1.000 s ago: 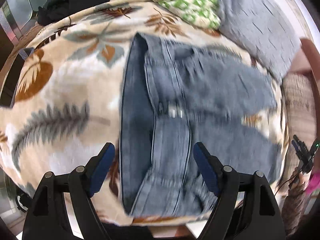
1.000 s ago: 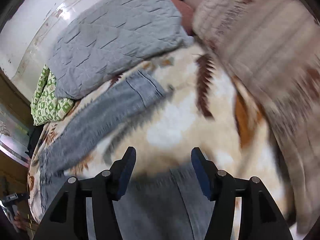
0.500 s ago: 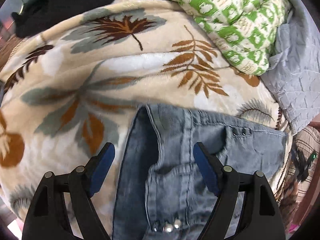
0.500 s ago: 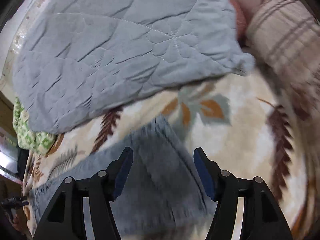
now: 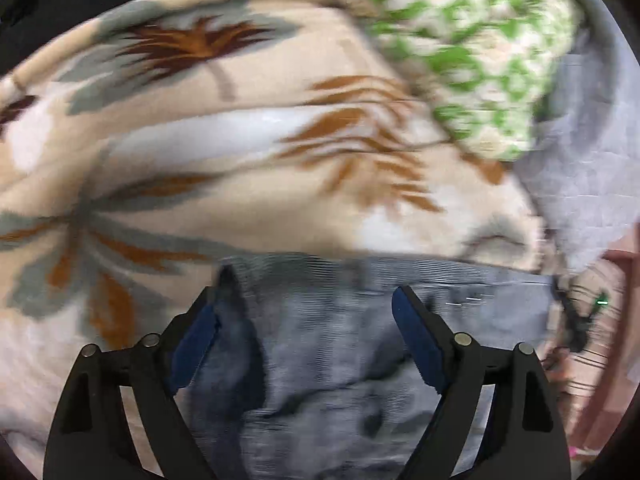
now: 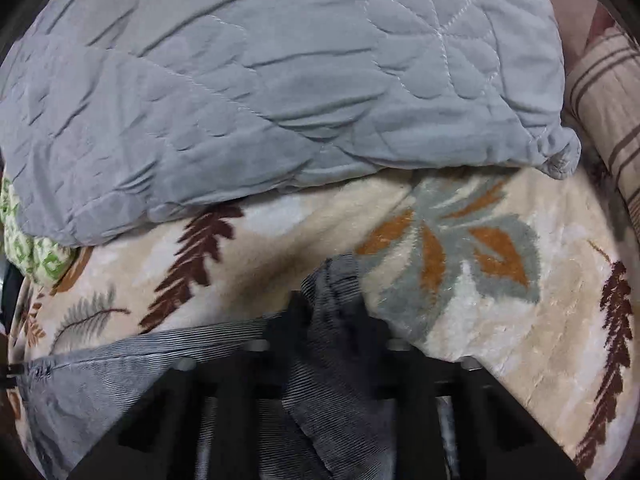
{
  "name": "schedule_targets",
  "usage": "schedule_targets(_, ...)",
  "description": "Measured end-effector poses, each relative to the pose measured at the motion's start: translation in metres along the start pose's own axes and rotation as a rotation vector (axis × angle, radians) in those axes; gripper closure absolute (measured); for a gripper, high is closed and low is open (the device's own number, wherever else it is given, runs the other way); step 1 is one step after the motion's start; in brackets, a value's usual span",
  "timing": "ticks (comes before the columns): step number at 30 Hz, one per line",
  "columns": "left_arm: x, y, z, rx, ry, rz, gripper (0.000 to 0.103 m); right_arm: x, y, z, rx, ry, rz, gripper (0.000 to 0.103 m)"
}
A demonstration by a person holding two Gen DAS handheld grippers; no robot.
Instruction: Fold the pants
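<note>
Grey-blue jeans (image 5: 332, 344) lie on a bed covered by a cream fleece blanket (image 5: 224, 168) printed with brown, orange and grey leaves.

In the left wrist view, which is blurred, the left claw (image 5: 306, 320) hangs over the near part of the jeans with its jaws standing wide. Denim fills the space between the blue pads (image 5: 192, 344), but the pads do not press on it. One straight edge of the jeans runs across the picture just beyond the fingertips. Farther off, at the right, sits a green-and-white patterned pillow (image 5: 472, 48), and beside it on the far right a pale grey quilt (image 5: 580, 184).

In the right wrist view the right claw (image 6: 332, 316) has just been closing, and its jaws now stand narrow with a bunched fold of the jeans (image 6: 332, 360) pinched between them. The cloth rises in a small peak above the dark fingers and trails off to the near left, where it lies flat on the blanket (image 6: 500, 340). The grey quilt (image 6: 280, 80) fills the far half of that picture and overlaps the blanket's far edge. A corner of the green pillow (image 6: 40, 256) peeps out at the left under the quilt, and a striped beige cushion (image 6: 604, 92) shows at the far right.
</note>
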State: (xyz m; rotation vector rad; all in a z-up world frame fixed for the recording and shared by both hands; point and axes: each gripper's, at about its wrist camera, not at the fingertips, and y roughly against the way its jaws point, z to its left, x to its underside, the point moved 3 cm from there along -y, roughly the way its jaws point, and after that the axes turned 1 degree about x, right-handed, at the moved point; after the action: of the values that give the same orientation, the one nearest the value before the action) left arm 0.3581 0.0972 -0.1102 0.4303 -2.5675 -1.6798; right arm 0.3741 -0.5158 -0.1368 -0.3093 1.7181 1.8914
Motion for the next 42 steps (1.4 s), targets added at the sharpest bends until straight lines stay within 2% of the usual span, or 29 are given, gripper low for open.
schedule_targets(1, 0.003, 0.002, -0.004, -0.011, -0.015, -0.018, 0.049, 0.002, 0.006, 0.006, 0.027, 0.019, -0.016, 0.088)
schedule_targets(2, 0.006, 0.003, -0.009, -0.053, -0.043, -0.037, 0.088, 0.005, 0.011, 0.011, 0.042, 0.030, -0.024, 0.088)
schedule_targets(3, 0.010, 0.004, -0.012, -0.096, -0.066, -0.045, 0.092, 0.007, 0.019, 0.014, 0.054, 0.026, -0.038, 0.089)
schedule_targets(7, 0.028, 0.036, -0.030, -0.211, -0.142, -0.183, 0.091, 0.015, 0.060, 0.010, 0.025, -0.029, -0.089, 0.089)
schedule_targets(10, 0.043, 0.065, -0.050, -0.253, -0.213, -0.272, 0.091, 0.024, 0.102, 0.007, 0.016, -0.045, -0.129, 0.089)
schedule_targets(15, 0.077, 0.117, -0.066, -0.277, -0.285, -0.376, 0.091, 0.037, 0.179, -0.011, -0.015, -0.094, -0.197, 0.089)
schedule_targets(19, 0.116, 0.153, -0.070, -0.253, -0.317, -0.430, 0.091, 0.073, 0.235, -0.027, -0.032, -0.136, -0.232, 0.089)
schedule_targets(24, 0.161, 0.167, -0.053, -0.196, -0.302, -0.438, 0.090, 0.136, 0.288, -0.045, -0.046, -0.162, -0.248, 0.089)
schedule_targets(28, 0.197, 0.163, -0.032, -0.157, -0.277, -0.410, 0.089, 0.209, 0.310, -0.060, -0.031, -0.178, -0.234, 0.089)
schedule_targets(31, 0.230, 0.152, -0.010, -0.133, -0.259, -0.364, 0.087, 0.258, 0.313, -0.070, -0.032, -0.212, -0.199, 0.088)
schedule_targets(33, 0.246, 0.133, 0.008, -0.135, -0.236, -0.298, 0.088, 0.291, 0.308, -0.077, -0.019, -0.239, -0.167, 0.088)
schedule_targets(36, 0.258, 0.104, 0.030, -0.159, -0.196, -0.178, 0.089, 0.324, 0.298, -0.086, -0.024, -0.307, -0.113, 0.080)
schedule_targets(37, 0.261, 0.101, 0.035, -0.159, -0.182, -0.160, 0.089, 0.332, 0.297, -0.088, -0.031, -0.330, -0.097, 0.080)
schedule_targets(40, 0.271, 0.117, 0.048, -0.100, -0.151, -0.166, 0.089, 0.346, 0.318, -0.085, -0.049, -0.377, -0.127, 0.074)
schedule_targets(42, 0.278, 0.134, 0.053, -0.074, -0.136, -0.197, 0.087, 0.350, 0.340, -0.079, -0.060, -0.388, -0.165, 0.064)
